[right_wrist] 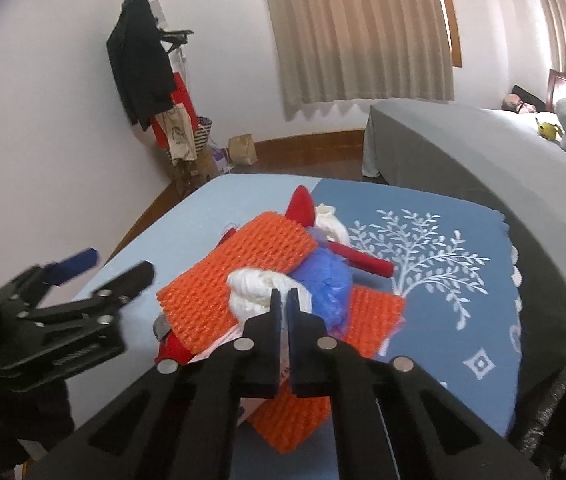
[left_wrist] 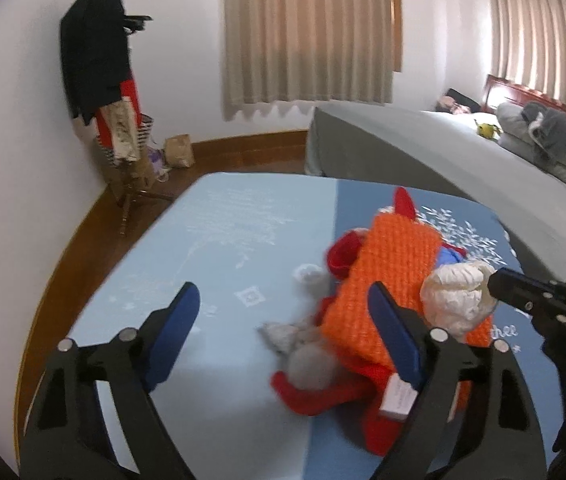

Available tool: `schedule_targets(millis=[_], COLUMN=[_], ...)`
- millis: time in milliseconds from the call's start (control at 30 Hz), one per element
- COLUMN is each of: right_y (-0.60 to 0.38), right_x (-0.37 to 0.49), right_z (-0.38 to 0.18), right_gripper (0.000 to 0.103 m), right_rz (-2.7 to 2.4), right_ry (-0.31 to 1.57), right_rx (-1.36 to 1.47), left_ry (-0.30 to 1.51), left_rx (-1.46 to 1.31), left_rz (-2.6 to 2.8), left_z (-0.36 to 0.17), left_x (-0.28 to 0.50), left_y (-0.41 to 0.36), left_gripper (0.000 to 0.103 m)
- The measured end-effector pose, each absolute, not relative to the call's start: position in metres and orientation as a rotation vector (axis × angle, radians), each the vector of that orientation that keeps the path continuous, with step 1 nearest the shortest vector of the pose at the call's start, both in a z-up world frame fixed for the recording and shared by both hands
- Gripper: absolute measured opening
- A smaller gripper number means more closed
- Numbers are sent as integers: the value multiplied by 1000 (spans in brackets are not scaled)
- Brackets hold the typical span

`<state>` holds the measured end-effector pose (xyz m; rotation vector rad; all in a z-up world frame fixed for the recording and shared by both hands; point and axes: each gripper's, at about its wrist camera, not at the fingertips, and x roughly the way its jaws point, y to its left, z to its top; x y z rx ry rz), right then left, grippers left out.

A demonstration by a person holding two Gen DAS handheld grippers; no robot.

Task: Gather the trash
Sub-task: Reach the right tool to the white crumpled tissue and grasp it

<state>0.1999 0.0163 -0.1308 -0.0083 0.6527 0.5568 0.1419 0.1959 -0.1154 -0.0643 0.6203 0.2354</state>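
A crumpled white paper wad (left_wrist: pixel 459 296) (right_wrist: pixel 259 286) is held above an orange knitted cloth (left_wrist: pixel 399 276) (right_wrist: pixel 243 264) on the blue table (left_wrist: pixel 211 240). My right gripper (right_wrist: pixel 283 298) is shut on the wad; its tip shows in the left wrist view (left_wrist: pixel 501 284). My left gripper (left_wrist: pixel 283 320) is open and empty, just left of the cloth; it also shows in the right wrist view (right_wrist: pixel 111 268). A crumpled blue wad (right_wrist: pixel 327 288) lies beside the white one. Small grey-white wads (left_wrist: pixel 307 276) (left_wrist: pixel 283 334) lie on the table by a red plush toy (left_wrist: pixel 323 392).
A grey bed (left_wrist: pixel 443 168) stands behind the table on the right. A coat stand (left_wrist: pixel 99 64) with dark clothes and bags is in the left corner. A brown paper bag (left_wrist: pixel 181 151) sits on the wooden floor by the wall.
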Motion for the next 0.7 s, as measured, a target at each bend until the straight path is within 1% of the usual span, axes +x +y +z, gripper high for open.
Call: schedule_targets(millis=[133,200,233,267,300,333,367,433,633,667,700], right_y=[11,15,16,17,18,21,21,24,37,41,43], right_x=[201,205,207,208,209,211,209,208,211,213,215], right_z=[-135,-140,-141,-141,-141,-141,-143,-144,-148,-150,-152], right_gripper=[3,8,12,21,27,41,52,58,58,54,48], right_rz=[557,565,563,571,579,581,579,582,575,569,563], right_ry=[668,694,698,701,705,708,710,709,712,719,729], right_rx=[-17,-19,-11,-1,7,10,12,14,-25,-41,-54], left_ry=[644,648,649,652,653,654,655,656,654,656,657], left_rx=[-58,-57,-57,-56,-54,-55,-57,-62,-78,-77,-76], left_rz=[215,223,228,233,239,247,254,267,296,297,296], left_z=[-124,-126,-127,-127,-128,-128,-129,-129,-128,-128,-128], left_x=[152,153,152,151,150,148,147,145,142,142,143], left_y=[187,187,187,188,189,192,194,200,214,215,215], left_gripper=[83,83,83,83,83,83,83,83,83,83,83])
